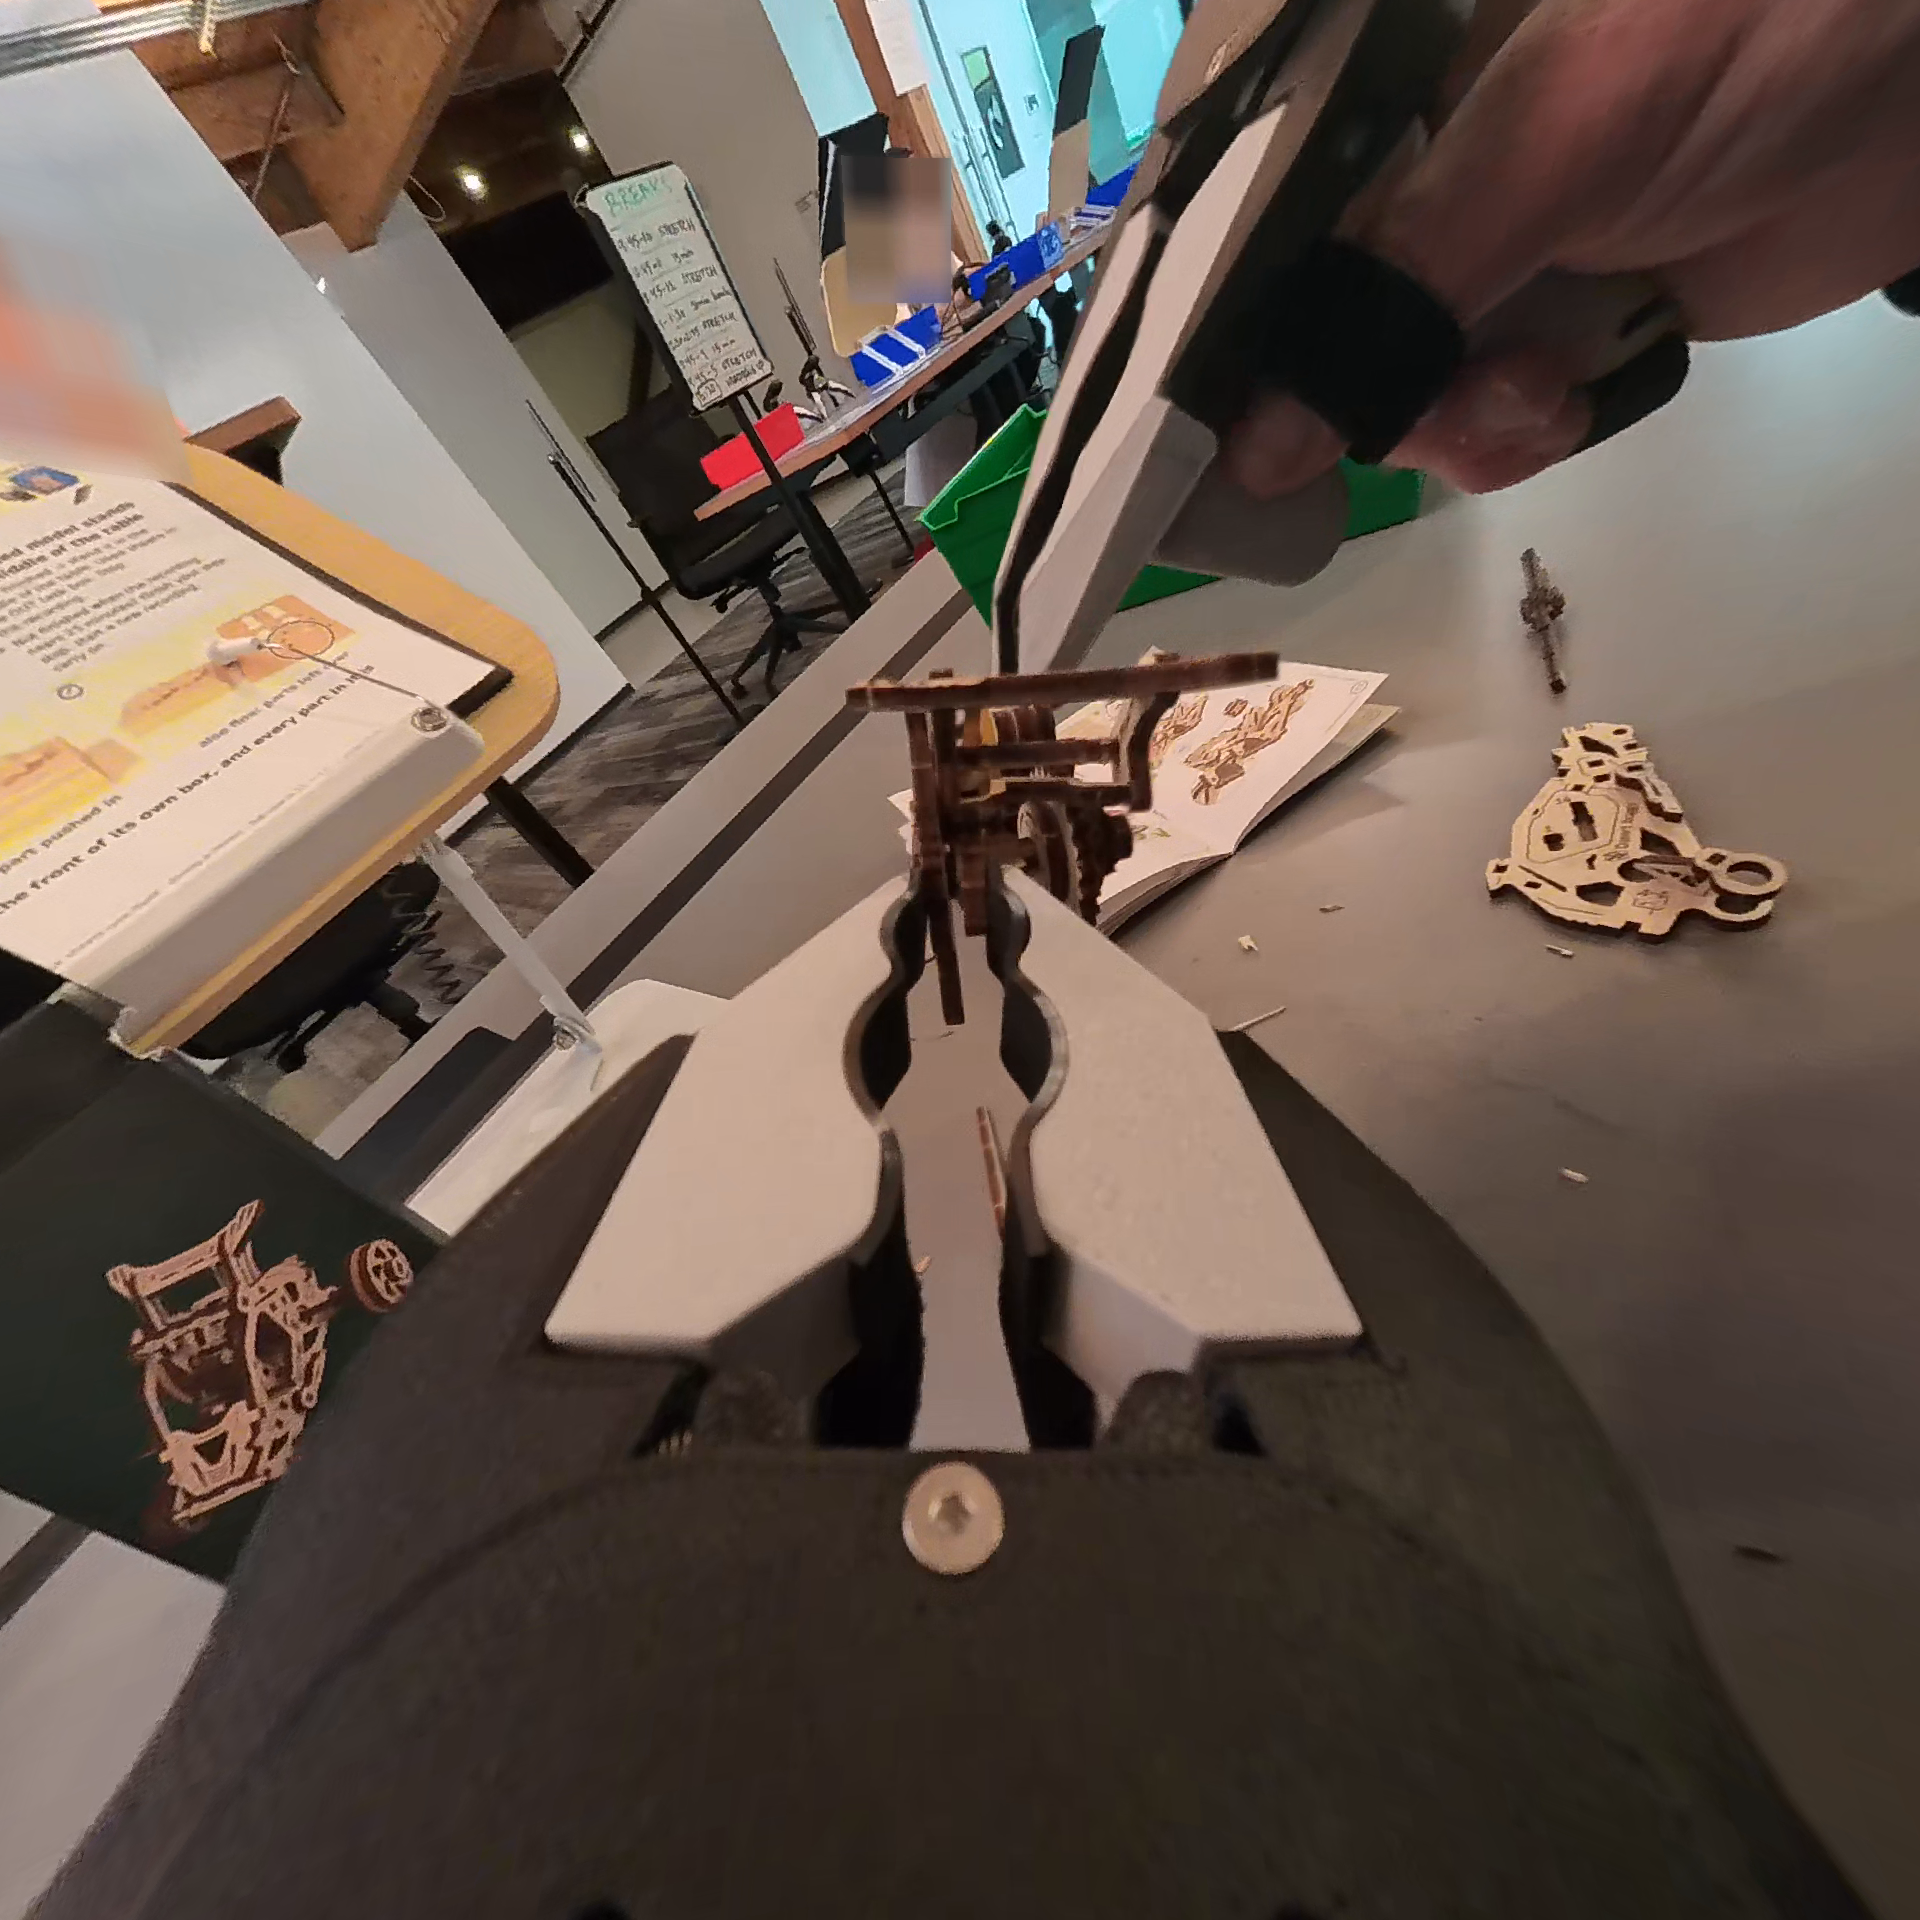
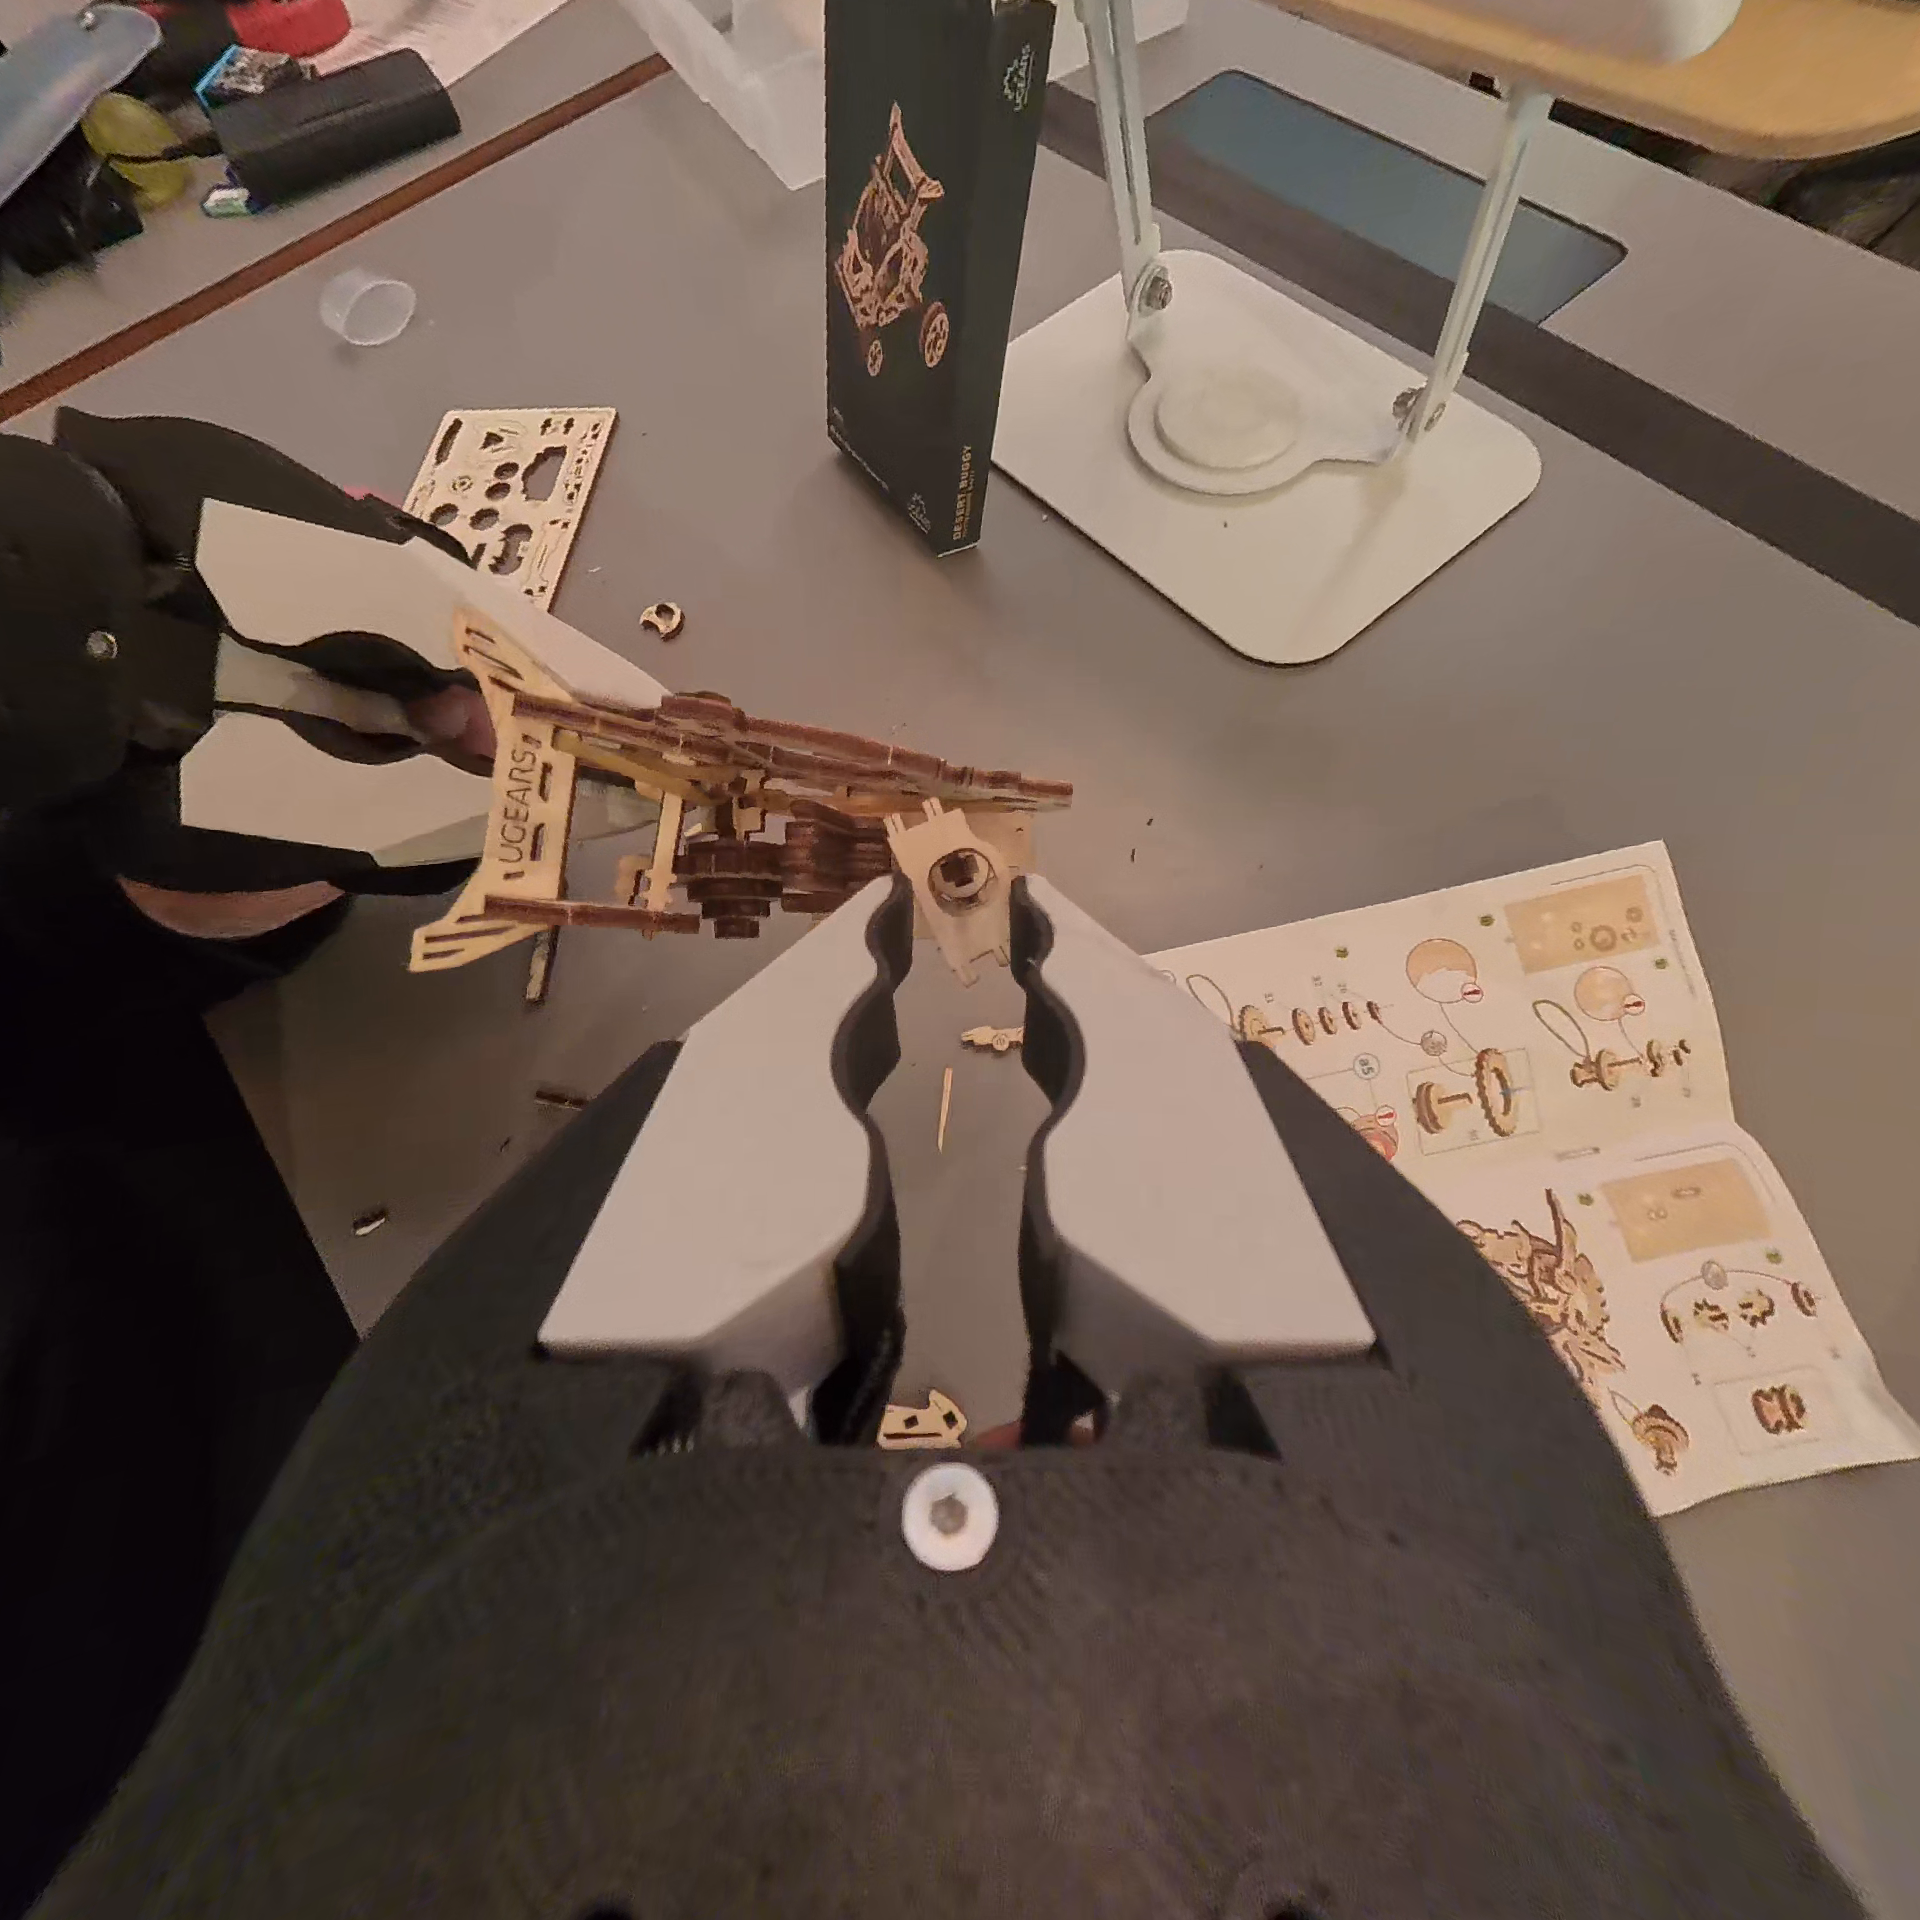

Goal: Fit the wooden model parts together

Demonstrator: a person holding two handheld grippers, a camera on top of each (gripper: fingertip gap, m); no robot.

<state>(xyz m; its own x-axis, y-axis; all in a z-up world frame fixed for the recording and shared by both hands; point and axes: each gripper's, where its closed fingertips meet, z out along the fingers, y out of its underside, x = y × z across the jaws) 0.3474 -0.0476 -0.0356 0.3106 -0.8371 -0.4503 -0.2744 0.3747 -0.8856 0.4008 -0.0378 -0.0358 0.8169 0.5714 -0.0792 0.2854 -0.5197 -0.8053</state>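
Left wrist view: booklet (image 1: 1236, 769) behind model (image 1: 997, 790), offcut (image 1: 1631, 842) at 3 o'clock. Left claw (image 1: 961, 914) pinches model, nearly closed.
Right wrist view: box (image 2: 925, 260) at 12 o'clock, sheet (image 2: 1538, 1132) at 3. Right claw (image 2: 956, 904) narrowly clamps hub piece (image 2: 956, 883) against model (image 2: 727, 821).

We are looking at an open-plan office being used as a data-collection workshop. We are seeing long tables (image 1: 935, 384) carrying blue bins (image 1: 894, 348), a green bin (image 1: 966, 499), a rolling office chair (image 1: 727, 551) on patterned carpet, and a handwritten whiteboard (image 1: 681, 281) standing on an easel. On our grey worktable (image 2: 1351, 748) a stand (image 2: 1268, 457) is holding a printed instruction sheet (image 1: 187, 665), beside a model-kit box (image 2: 925, 270) and a folded assembly leaflet (image 2: 1558, 1122).
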